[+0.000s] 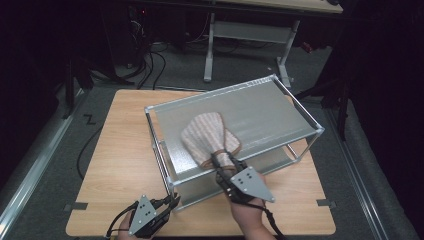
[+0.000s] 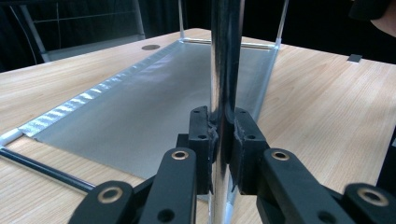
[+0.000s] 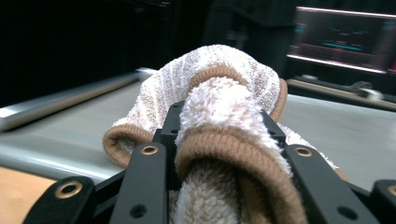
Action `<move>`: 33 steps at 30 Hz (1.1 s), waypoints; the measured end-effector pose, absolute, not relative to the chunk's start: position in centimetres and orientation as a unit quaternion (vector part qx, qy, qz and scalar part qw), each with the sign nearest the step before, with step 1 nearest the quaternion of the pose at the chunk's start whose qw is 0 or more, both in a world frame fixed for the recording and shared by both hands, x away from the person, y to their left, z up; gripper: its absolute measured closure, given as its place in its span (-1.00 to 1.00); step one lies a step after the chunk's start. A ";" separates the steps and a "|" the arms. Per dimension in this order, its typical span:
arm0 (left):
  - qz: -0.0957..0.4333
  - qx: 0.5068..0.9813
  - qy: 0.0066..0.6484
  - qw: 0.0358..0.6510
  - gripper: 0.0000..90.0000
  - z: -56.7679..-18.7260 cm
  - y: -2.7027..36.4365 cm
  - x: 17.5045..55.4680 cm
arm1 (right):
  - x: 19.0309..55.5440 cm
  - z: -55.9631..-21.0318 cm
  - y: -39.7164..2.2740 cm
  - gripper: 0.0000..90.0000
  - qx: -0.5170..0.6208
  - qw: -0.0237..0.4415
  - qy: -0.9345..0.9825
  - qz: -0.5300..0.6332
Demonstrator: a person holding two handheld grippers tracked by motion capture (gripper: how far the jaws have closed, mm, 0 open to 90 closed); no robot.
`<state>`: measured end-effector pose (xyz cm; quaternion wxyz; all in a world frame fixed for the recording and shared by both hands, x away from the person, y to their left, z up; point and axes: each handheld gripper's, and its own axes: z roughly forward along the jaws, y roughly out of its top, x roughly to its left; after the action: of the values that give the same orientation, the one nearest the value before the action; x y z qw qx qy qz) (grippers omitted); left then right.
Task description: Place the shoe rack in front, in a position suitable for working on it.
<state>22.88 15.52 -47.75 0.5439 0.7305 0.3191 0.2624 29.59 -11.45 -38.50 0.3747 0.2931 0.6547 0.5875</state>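
My right tool [image 1: 224, 156] is closed on a bunched end of the terry towel [image 1: 207, 136]; in the right gripper view the fabric [image 3: 219, 116] bulges up between the black jaws and its tan binding wraps over them. No earlier look is at hand, so I speak only of the grip as it stands: the pads press the cloth from both sides. I hold it by a gathered end so the rest can trail flat over the shelf instead of balling up.

My left tool [image 1: 167, 202] is clenched on the chrome corner post [image 2: 223, 70] of the metal rack [image 1: 280, 82], at the rack's near left corner, close to the counter's near edge. The pads sit tight against the post on either side. I judge that hold is there to keep the light rack from sliding or tipping while the other hand drags cloth across it.

The towel lies on the rack's top shelf, toward the near long edge and roughly midway along it, fanning away from my tool toward the shelf's middle. It is cream with fine brownish ribbing and a tan hem, thick and looped in texture. Whether it is a towel or a mitt-shaped cloth I cannot say for sure, as the far part is soft in focus.

The rack stands on the wooden counter [image 1: 125, 150], skewed toward its right side.
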 end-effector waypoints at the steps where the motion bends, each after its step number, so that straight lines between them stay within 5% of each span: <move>1: 0.262 0.731 0.319 0.543 0.78 -47.7 15.5 22.9 | 30.0 -38.6 -12.4 0.44 0.301 0.380 0.650 0.586; 20: 0.262 0.734 0.364 0.509 0.78 -46.9 18.2 25.6 | 30.9 -37.8 -25.4 0.46 0.404 0.464 0.592 0.520; 33: 0.281 0.701 0.413 0.508 0.77 -47.2 21.7 27.9 | 29.6 -40.0 -26.9 0.47 0.416 0.467 0.607 0.490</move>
<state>27.90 21.73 -47.16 0.5082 0.7012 0.4133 0.2815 29.59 -26.91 -39.97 0.4673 0.4164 0.6068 0.4900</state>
